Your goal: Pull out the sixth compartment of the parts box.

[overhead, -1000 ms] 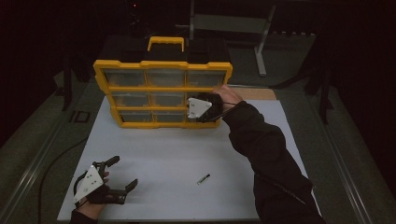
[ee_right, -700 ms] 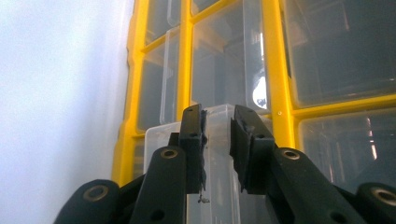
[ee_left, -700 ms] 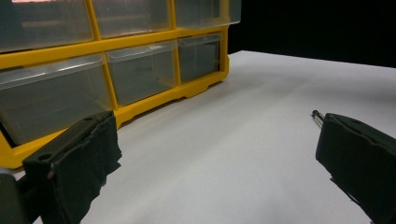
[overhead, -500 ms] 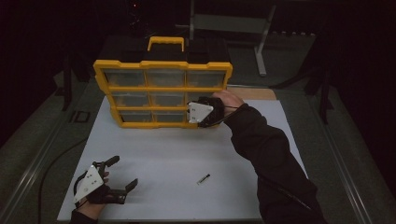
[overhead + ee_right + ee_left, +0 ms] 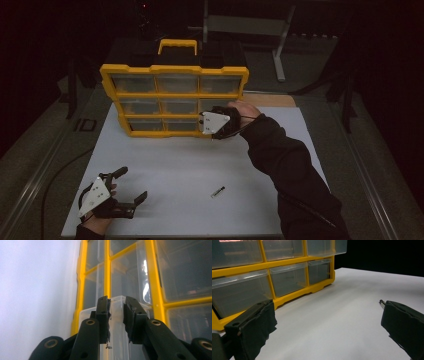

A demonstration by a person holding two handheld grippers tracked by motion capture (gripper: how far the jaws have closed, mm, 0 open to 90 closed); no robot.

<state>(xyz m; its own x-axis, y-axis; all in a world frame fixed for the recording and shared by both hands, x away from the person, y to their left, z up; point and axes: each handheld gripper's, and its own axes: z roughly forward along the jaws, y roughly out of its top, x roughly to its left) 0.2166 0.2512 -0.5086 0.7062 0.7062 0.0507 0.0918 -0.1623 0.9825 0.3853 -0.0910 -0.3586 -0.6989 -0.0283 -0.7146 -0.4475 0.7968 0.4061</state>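
Jaws of right gripper (image 5: 117, 315) clamped on front lip of clear plastic drawer (image 5: 117, 340), lower right corner of yellow-framed organiser (image 5: 174, 70), frame centre | left gripper (image 5: 131, 185) jaws wide apart, nothing between, lower left | small dark screw (image 5: 217, 191) on white board (image 5: 180, 160), lower centre

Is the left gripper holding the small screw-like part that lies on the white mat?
No: the left gripper rests open on the mat, and the small part lies apart from it.
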